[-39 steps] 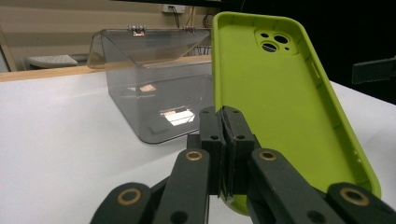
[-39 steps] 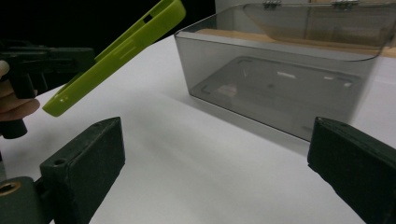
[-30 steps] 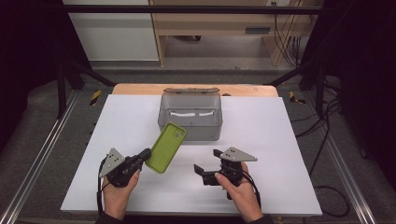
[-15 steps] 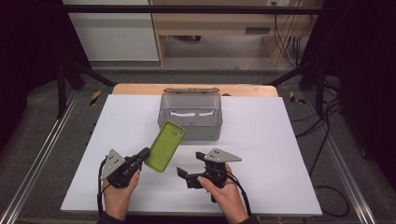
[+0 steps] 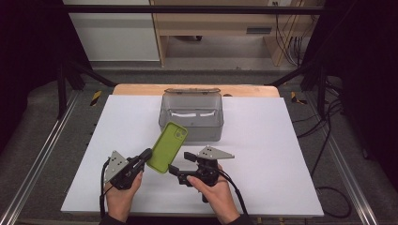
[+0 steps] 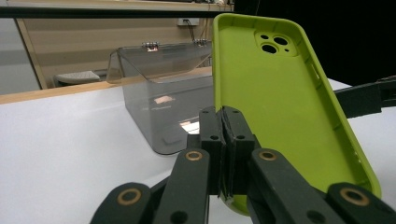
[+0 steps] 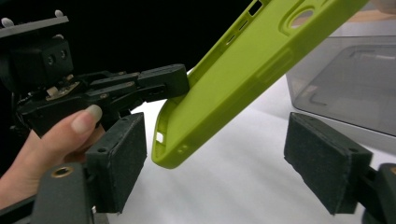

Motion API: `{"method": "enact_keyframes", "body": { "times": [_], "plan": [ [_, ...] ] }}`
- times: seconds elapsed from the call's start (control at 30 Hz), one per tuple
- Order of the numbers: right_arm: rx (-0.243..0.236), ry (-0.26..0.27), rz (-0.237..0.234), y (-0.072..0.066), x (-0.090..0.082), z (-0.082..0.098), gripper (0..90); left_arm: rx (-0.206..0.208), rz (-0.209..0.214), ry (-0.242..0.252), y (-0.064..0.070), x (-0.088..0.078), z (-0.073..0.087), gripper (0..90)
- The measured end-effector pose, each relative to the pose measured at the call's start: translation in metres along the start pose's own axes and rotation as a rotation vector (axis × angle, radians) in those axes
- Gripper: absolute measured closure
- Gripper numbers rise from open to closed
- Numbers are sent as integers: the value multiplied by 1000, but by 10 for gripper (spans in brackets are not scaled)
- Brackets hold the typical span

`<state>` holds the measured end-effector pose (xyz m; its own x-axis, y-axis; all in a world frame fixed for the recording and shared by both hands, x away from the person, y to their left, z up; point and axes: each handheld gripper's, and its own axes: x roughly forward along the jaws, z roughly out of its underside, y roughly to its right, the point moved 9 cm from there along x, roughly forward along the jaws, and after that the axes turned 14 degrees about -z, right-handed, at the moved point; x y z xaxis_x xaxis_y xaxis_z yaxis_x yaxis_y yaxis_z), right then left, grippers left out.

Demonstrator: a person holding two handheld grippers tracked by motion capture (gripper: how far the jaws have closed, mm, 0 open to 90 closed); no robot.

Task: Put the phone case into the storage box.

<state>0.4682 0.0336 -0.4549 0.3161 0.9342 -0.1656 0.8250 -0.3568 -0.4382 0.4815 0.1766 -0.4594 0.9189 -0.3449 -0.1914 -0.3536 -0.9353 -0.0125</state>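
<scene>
Between the closed jaws of the left tool (image 5: pixel 141 161) the lower edge of a green case (image 5: pixel 167 146) is clamped, held tilted above the desk (image 5: pixel 281 140), near the grey box (image 5: pixel 191 117). The right tool (image 5: pixel 180 165) stands apart; its jaws have just been closing, with the case's bottom corner between the pads (image 7: pixel 122 161) but untouched. The case is judged light, thin and flexible, its rim likely to bend. A second hold across the side walls is advised.
</scene>
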Motion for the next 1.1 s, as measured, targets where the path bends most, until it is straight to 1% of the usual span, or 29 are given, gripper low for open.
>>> {"method": "enact_keyframes", "body": {
  "times": [0.17, 0.4, 0.5, 0.57, 0.63, 0.67, 0.8, 0.97, 1.1],
  "plan": [
    [23, 12, -6, 2, 3, 0, 267, 4, 1, 7, 1, -1, -1, 882],
    [48, 26, -33, 1, 6, 0, 327, 8, 5, 7, 3, -1, -1, 882],
    [60, 32, -41, 2, 7, -1, 378, 17, 3, 8, 3, -1, -1, 882],
    [75, 35, -55, 1, 7, -1, 413, 15, 4, 10, 4, -1, -1, 882],
    [72, 44, -54, 3, 8, -3, 466, 18, 5, 13, 4, -2, -2, 882],
    [72, 44, -54, 3, 8, -3, 466, 20, 5, 14, 4, -2, -2, 882],
    [90, 57, -70, 4, 8, -5, 514, 18, 7, 20, 6, -3, -3, 882],
    [107, 78, -67, 6, 7, -8, 558, 18, 9, 25, 7, -3, -4, 882],
    [125, 88, -71, 9, 7, -10, 566, 20, 11, 25, 7, -3, -3, 882]
  ]
}}
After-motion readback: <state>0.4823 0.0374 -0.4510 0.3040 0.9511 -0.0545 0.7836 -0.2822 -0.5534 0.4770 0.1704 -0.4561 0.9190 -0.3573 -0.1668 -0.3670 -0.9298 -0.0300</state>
